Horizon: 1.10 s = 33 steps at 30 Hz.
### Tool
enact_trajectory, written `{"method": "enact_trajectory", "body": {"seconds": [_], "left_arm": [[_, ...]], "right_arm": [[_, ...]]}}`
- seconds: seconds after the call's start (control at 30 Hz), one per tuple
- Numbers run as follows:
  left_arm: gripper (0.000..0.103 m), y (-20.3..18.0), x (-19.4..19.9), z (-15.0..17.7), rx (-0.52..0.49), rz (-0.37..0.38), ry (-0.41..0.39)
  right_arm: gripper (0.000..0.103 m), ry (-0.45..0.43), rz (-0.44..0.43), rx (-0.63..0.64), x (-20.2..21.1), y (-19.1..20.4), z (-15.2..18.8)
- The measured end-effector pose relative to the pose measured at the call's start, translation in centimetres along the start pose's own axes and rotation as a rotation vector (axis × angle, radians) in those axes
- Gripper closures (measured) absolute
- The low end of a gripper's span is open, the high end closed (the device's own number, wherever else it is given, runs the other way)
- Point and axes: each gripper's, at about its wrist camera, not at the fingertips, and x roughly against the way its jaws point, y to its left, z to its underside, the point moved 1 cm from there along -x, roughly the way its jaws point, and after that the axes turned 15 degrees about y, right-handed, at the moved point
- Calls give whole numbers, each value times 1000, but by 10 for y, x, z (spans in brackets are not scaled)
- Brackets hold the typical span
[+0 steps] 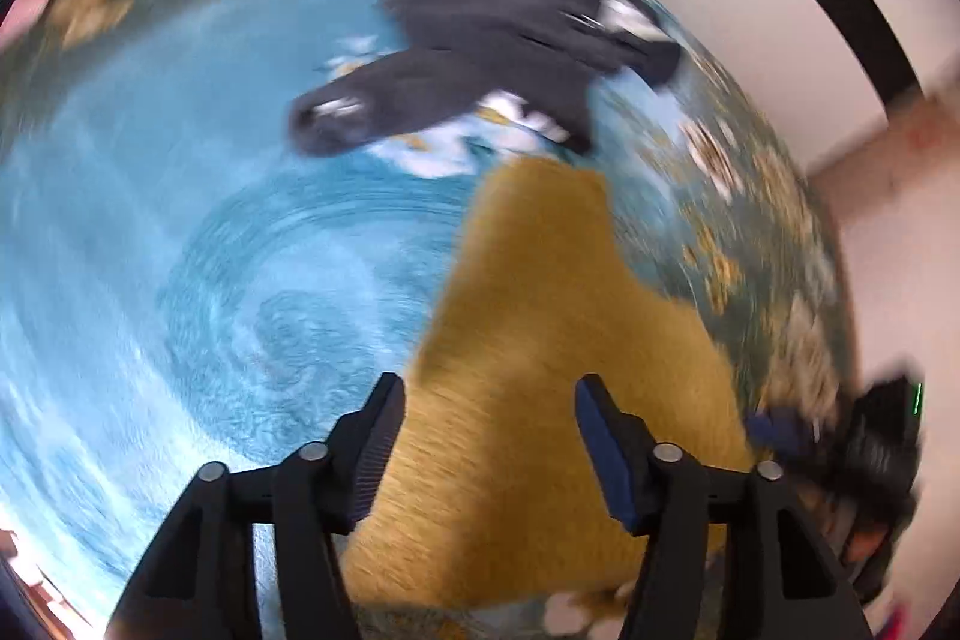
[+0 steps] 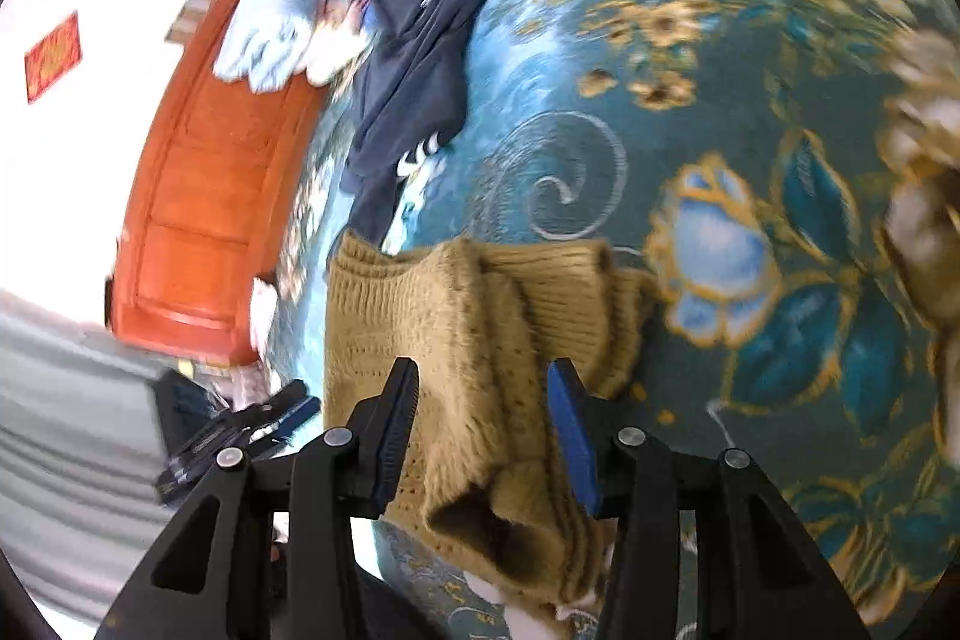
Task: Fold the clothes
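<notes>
A mustard-yellow knitted sweater (image 2: 480, 340) lies partly folded on the teal floral bedspread (image 2: 750, 130), ready for another fold. The right gripper (image 2: 483, 430) and left gripper (image 1: 486, 451) hover over it, jaws wide, empty. A dark navy garment (image 1: 498, 58) waits well apart.

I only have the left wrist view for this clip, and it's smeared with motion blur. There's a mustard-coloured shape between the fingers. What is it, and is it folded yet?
Observer: The right wrist view is sharper. It is a mustard knit sweater, already folded over itself into layers.
Operator: Is the right hand-held gripper holding it?
Observer: No. The right hand-held gripper is open, with its fingers either side of the sweater's raised fold.
Operator: Anything past the dark garment that I can't make out?
Observer: Beyond the dark garment, a light blue blanket lies bunched against an orange wooden headboard.
</notes>
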Motion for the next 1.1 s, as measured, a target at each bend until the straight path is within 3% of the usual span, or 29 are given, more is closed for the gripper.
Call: {"method": "enact_trajectory", "body": {"seconds": [0.13,0.2,0.27,0.33,0.4,0.53,0.7,0.83,0.93,1.1], "left_arm": [[37,-15,-17,2,-55,-85,65],[37,-9,-17,1,-26,-64,68],[37,2,-15,2,23,-9,64],[37,9,-13,4,54,44,65],[37,9,-12,7,53,77,65],[37,-1,-21,7,15,55,108],[37,-10,-28,9,-21,15,140],[37,-3,-27,7,21,59,127],[37,-1,-28,7,25,49,126],[37,2,-33,6,45,45,141]], "right_arm": [[56,61,43,0,-29,-2,-16],[58,101,30,-12,-41,-3,-14],[75,128,8,-23,-45,-4,-9],[81,134,-20,-29,-40,-5,-1],[82,139,-48,-35,-34,-5,7],[82,150,-105,-47,-23,-7,23],[82,142,-9,-116,-33,-27,19],[80,129,36,-23,-23,-1,13],[80,137,80,32,-19,19,0],[80,195,144,-11,-41,4,0]]}}
